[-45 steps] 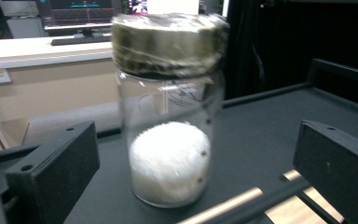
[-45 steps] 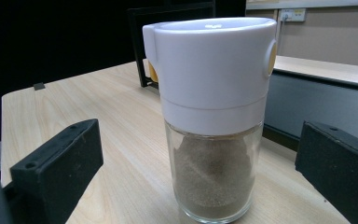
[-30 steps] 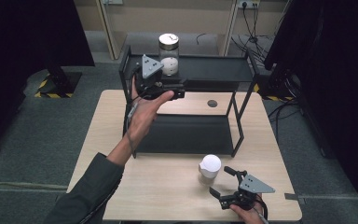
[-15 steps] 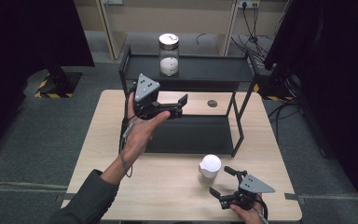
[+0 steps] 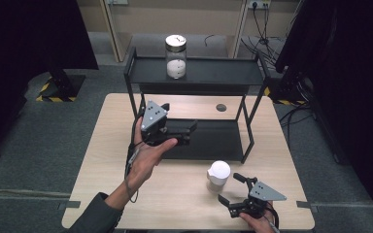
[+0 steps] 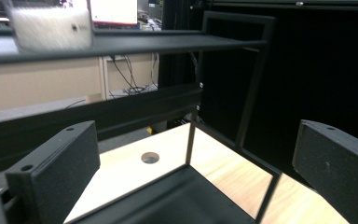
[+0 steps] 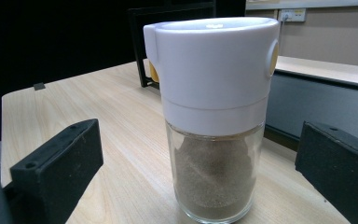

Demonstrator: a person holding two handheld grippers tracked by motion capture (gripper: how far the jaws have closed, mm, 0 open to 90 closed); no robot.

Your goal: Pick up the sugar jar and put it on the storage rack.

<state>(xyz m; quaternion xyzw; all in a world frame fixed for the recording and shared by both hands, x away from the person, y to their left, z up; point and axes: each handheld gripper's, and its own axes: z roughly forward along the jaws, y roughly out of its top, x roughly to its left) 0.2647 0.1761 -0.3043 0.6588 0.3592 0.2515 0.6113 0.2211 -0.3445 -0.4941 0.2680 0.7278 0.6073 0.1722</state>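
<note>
The white-lidded shaker jar [image 5: 218,176] is set upright on the wooden table [image 5: 102,160], toward the near right part of the top and just in front of the black shelf rack [image 5: 245,77]. In the right gripper view the shaker jar [image 7: 213,116] is seen as a clear glass body filled partway with a brownish powder, capped by a tall white lid with a small yellow detail at each side. It is positioned ahead of and between the two black jaws, which are spread wide apart; neither jaw is in contact with the glass.

In the high view the right gripper [image 5: 234,190] is held low over the table's near edge, just beside the shaker jar, with its jaws opened toward it and nothing gripped.

The left gripper [image 5: 190,131] is held above the table at the left front of the shelf rack, level with the lower shelf. Its jaws are parted and empty, as is confirmed in the left gripper view, where the rack's lower shelf and uprights are seen between them.

A second glass jar [image 5: 176,56], with a metal lid and white contents, is placed on the upper shelf of the rack, toward its left end. A small round grey hole [image 5: 221,107] is located in the table top under the rack.
</note>
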